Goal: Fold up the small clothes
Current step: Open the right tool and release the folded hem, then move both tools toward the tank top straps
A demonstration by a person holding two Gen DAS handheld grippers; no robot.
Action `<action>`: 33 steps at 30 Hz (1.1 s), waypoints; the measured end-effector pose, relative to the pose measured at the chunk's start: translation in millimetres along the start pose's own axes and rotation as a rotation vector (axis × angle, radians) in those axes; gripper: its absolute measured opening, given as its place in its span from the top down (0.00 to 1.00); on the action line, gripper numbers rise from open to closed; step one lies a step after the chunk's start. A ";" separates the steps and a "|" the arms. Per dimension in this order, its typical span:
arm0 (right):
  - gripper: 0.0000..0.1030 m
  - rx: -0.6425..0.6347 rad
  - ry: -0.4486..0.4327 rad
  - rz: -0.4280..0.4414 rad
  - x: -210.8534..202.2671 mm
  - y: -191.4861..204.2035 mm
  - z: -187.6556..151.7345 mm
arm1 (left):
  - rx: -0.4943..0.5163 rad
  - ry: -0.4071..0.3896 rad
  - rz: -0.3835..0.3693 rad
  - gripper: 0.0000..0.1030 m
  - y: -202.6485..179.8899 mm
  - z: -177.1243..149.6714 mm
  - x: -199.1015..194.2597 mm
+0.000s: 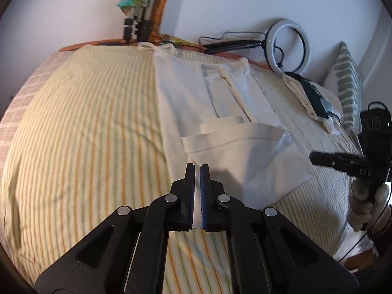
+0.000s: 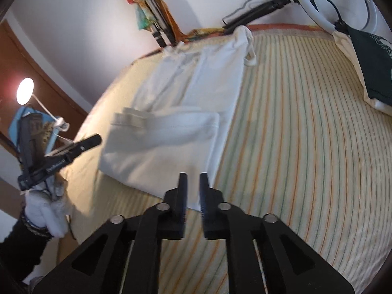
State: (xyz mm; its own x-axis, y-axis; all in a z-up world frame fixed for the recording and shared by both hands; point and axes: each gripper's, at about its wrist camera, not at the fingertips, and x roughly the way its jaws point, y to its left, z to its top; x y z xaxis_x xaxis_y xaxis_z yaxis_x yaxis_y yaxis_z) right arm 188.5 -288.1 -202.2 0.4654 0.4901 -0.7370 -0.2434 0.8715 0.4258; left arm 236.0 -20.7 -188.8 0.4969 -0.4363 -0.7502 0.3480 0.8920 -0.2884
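Cream cloth tote bag (image 1: 220, 112), near end folded over itself, flat mid-bed on striped bedspread (image 1: 85, 134). Light, limp, non-slip; best pinched at near fold corners. Left gripper (image 1: 197, 169) closed, empty. Right gripper (image 2: 193, 178) slightly parted, holding nothing, above near edge.

Two claws (image 1: 197, 169) (image 2: 193, 178), one white cloth bag (image 1: 220, 112), one ring light (image 1: 290, 46), one striped pillow (image 1: 348, 83).

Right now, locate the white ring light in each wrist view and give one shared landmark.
Left wrist: ring light upper right of centre, against the wall behind the bed.
Right wrist: ring light top right corner, partly cut off.
Shared landmark: the cream garment on the striped bedspread.
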 end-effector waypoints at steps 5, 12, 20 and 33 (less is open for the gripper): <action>0.86 -0.015 0.043 0.005 18.0 -0.3 9.4 | 0.031 0.073 0.031 0.98 -6.5 3.0 24.6; 0.84 -0.025 0.063 -0.007 27.5 0.8 1.0 | 0.069 0.060 0.036 1.00 -15.0 -0.3 23.3; 1.00 -0.061 0.016 -0.092 9.0 4.8 -7.2 | 0.087 -0.062 0.203 1.00 -13.4 -0.1 -3.7; 0.96 -0.148 -0.013 0.099 9.6 26.9 26.2 | 0.164 -0.071 -0.032 1.00 -49.8 4.5 -8.4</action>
State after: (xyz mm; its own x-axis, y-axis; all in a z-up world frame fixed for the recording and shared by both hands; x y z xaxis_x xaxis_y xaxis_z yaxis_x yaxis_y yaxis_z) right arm 208.8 -260.5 -184.0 0.4435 0.5740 -0.6884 -0.4106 0.8128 0.4132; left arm 218.1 -62.0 -165.5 0.5363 -0.4765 -0.6967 0.4866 0.8490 -0.2061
